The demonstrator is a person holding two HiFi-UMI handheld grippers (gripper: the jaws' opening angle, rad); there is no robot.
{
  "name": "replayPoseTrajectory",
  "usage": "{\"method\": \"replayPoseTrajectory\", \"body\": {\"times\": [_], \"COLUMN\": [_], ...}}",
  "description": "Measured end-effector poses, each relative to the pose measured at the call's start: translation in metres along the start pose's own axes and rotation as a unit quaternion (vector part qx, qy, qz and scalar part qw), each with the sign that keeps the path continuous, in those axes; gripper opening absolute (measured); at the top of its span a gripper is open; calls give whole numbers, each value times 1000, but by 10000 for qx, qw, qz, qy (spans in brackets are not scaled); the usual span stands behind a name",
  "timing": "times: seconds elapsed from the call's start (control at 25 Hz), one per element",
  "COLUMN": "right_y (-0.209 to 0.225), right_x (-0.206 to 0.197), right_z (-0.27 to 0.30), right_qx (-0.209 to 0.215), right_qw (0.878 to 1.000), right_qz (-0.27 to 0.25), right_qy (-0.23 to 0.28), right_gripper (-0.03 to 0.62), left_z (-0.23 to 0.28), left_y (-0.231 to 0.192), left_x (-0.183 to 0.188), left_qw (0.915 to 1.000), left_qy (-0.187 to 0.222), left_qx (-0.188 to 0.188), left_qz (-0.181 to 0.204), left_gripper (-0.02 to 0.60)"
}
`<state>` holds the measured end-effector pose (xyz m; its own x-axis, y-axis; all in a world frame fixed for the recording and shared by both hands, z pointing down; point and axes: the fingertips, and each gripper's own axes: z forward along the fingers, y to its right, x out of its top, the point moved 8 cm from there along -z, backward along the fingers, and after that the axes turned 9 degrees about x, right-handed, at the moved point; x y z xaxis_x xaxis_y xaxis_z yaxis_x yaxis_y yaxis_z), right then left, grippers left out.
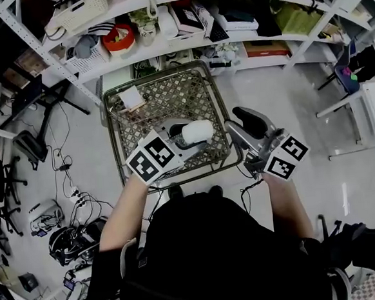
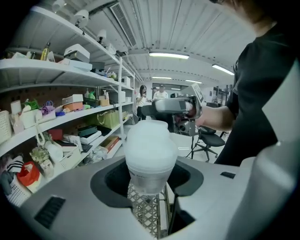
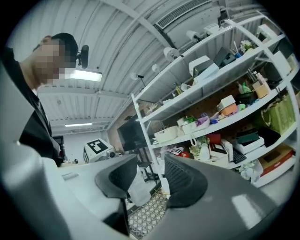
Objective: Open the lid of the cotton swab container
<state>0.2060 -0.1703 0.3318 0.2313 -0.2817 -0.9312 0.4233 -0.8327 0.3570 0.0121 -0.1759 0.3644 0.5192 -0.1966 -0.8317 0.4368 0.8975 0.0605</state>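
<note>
Gripping the cotton swab container (image 2: 149,159) in the left gripper (image 1: 184,137), jaws closed on its clear lower body, frosted lid (image 2: 147,136) pointing away from the camera. Seemingly raised above the mesh desk (image 1: 170,95) rather than resting on it. Holding the right gripper (image 3: 150,180) off to the side, jaws apart, nothing pressed between them (only a pale shape and a strip of mesh far beyond the gap).

As for progress: picked up and steadied, by the look of it, but not opened. Lid apparently still seated on the body, no gap or lifted edge to be seen. Left to do, judging from this: bringing the right jaws onto the lid and working it off, with the body kept firm in the left.

From the head view: the layout only. Container over the near part of the desk, right gripper past the desk's right rim and apart from the container, cluttered shelves (image 1: 185,36) beyond; container a mere white blob, no seam.

From the left gripper view: the line between lid and body, the hold itself, and the right gripper small in the background.

From the right gripper view: the open gap, little else of use.
</note>
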Motion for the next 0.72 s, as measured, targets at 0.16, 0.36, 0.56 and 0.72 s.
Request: {"method": "replayPoseTrajectory", "body": {"times": [0.16,0.36,0.56,0.72], "right_y": [-16,-38,-49,-55], "right_x": [7,-5,-15,-20], "right_z": [8,29,41,46], "right_qx": [644,1271,1502,1631], "right_qw": [9974,9860,9749,9684], "right_qz": [-276,-651,-934,-1079], "right_qy": [-164,-864,-1350,-1548], "right_gripper": [220,258,258,255], "left_z": [-2,-7,-8,-7], "left_y": [5,5,14,20], "left_x": [3,5,10,13], "left_qw": [9993,9971,9926,9890], "left_qy": [92,-29,-195,-204], "left_qx": [-361,-723,-1066,-1335], "left_qz": [52,221,542,609], "left_gripper": [204,204,204,204]}}
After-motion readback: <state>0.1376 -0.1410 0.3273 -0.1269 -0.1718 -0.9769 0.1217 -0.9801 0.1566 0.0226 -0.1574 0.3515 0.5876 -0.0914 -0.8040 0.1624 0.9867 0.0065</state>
